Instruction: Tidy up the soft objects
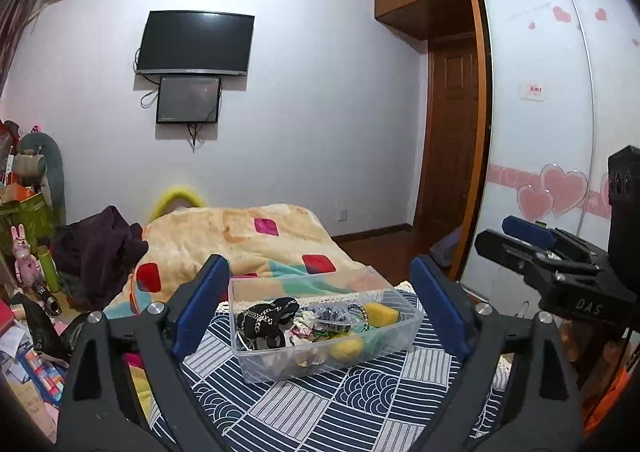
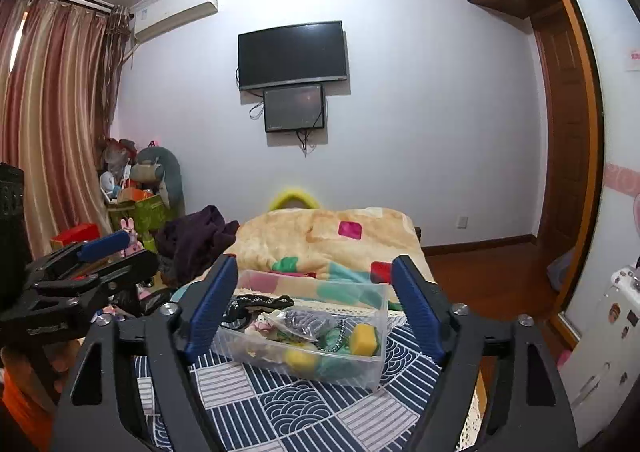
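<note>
On the patterned cloth, centre, a clear bin (image 1: 320,336) w/ soft items is framed by left gripper (image 1: 320,304) & right gripper (image 2: 316,308); both are held wide apart, empty, prob. ready for 1 pick.

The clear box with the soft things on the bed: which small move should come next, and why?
Probably lower the right tool into the clear box toward the yellow sponge. Both tools are open and hold nothing; the left tool is also in front of the box. The sponge lies at the top on the right side, apart from the tangled black plush, so it looks easiest to take first.
</note>
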The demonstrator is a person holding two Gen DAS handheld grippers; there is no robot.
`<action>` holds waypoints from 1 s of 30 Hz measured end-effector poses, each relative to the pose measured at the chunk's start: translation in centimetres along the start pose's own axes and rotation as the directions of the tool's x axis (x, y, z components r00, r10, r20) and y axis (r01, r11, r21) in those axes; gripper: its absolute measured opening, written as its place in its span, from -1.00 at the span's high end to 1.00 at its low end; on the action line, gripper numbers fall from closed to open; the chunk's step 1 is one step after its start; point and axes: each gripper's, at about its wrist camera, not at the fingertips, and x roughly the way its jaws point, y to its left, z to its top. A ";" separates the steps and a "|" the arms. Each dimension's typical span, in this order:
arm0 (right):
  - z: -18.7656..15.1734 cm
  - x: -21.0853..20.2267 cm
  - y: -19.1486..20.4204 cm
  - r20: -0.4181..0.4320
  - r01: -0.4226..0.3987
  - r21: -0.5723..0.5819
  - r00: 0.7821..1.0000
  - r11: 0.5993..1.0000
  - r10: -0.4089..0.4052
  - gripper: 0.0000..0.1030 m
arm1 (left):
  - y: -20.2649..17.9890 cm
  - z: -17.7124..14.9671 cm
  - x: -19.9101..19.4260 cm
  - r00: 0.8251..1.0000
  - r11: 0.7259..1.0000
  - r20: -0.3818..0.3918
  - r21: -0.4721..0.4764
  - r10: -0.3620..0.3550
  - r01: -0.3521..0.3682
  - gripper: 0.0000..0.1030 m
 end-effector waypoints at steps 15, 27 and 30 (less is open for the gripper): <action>0.0 -1.4 0.8 0.051 0.006 0.001 0.999 1.000 -0.006 -1.00 | -0.7 0.3 -1.3 0.999 0.999 0.044 0.019 0.025 -0.026 -0.95; -0.2 -2.0 1.0 0.063 0.011 0.002 0.998 1.000 -0.011 -1.00 | -0.8 0.3 -1.4 0.999 0.999 0.046 0.020 0.025 -0.026 -0.98; -0.1 -2.1 0.9 0.068 0.014 0.003 0.998 1.000 -0.014 -1.00 | -0.8 0.3 -1.4 0.998 0.999 0.048 0.019 0.027 -0.027 -0.98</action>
